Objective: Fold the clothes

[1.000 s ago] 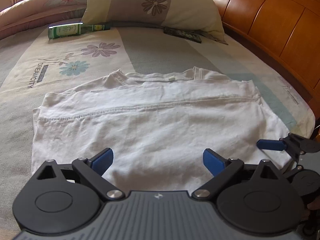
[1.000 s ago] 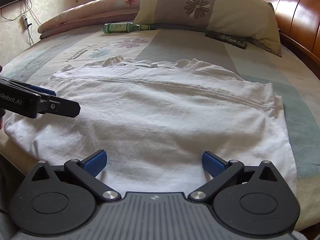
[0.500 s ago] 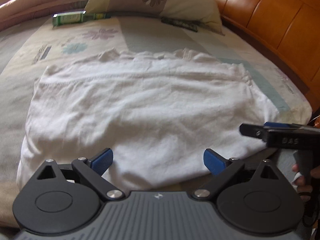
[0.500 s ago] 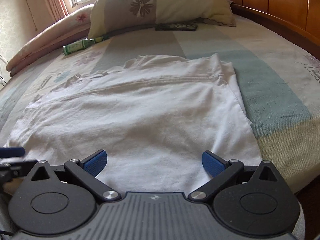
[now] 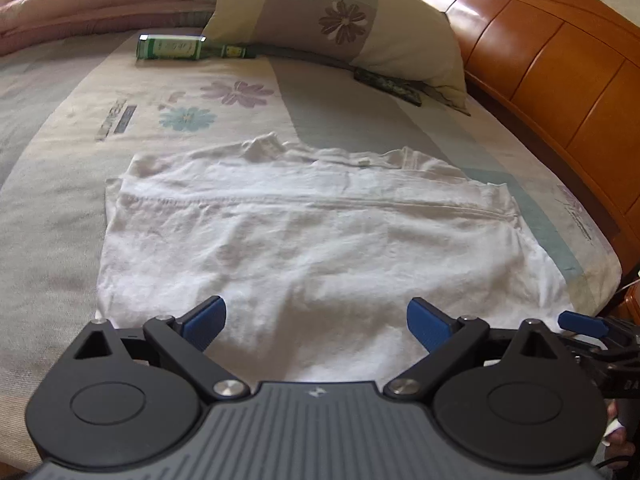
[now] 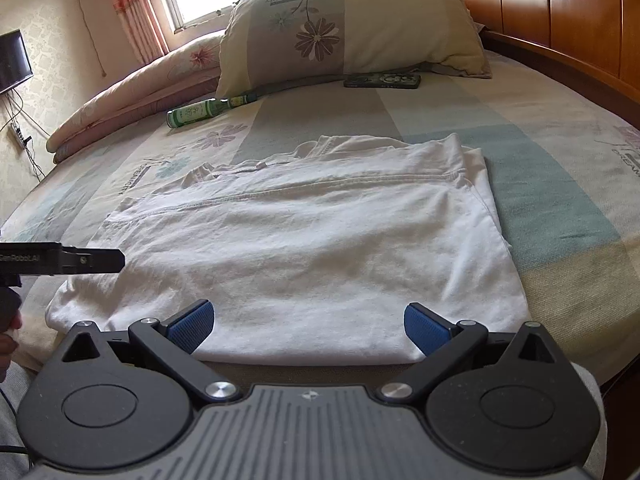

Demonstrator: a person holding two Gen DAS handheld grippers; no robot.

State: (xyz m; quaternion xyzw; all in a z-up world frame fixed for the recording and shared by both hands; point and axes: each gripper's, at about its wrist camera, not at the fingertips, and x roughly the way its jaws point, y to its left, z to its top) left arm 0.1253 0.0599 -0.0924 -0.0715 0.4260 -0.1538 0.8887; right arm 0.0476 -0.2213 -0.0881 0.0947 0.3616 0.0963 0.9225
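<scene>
A white T-shirt [image 5: 320, 240] lies flat on the bed, folded over with a stitched hem across its far part; it also shows in the right wrist view [image 6: 300, 248]. My left gripper [image 5: 316, 320] is open and empty, over the shirt's near edge. My right gripper [image 6: 308, 324] is open and empty at the shirt's near edge, towards its right corner. The right gripper's tip [image 5: 580, 324] shows at the right in the left wrist view. The left gripper [image 6: 80, 260] shows at the left in the right wrist view, above the shirt's left corner.
A green glass bottle [image 5: 180, 48] lies on the bedsheet at the back, by a flowered pillow [image 5: 340, 24]. A dark remote [image 5: 388, 88] lies under the pillow's edge. The wooden headboard [image 5: 560, 52] runs along the right. A rolled quilt [image 6: 140, 92] lies at the back left.
Both grippers have shifted over the near edge of the shirt and stayed open. The left view has risen and swung; the right gripper has moved towards the shirt's right side.
</scene>
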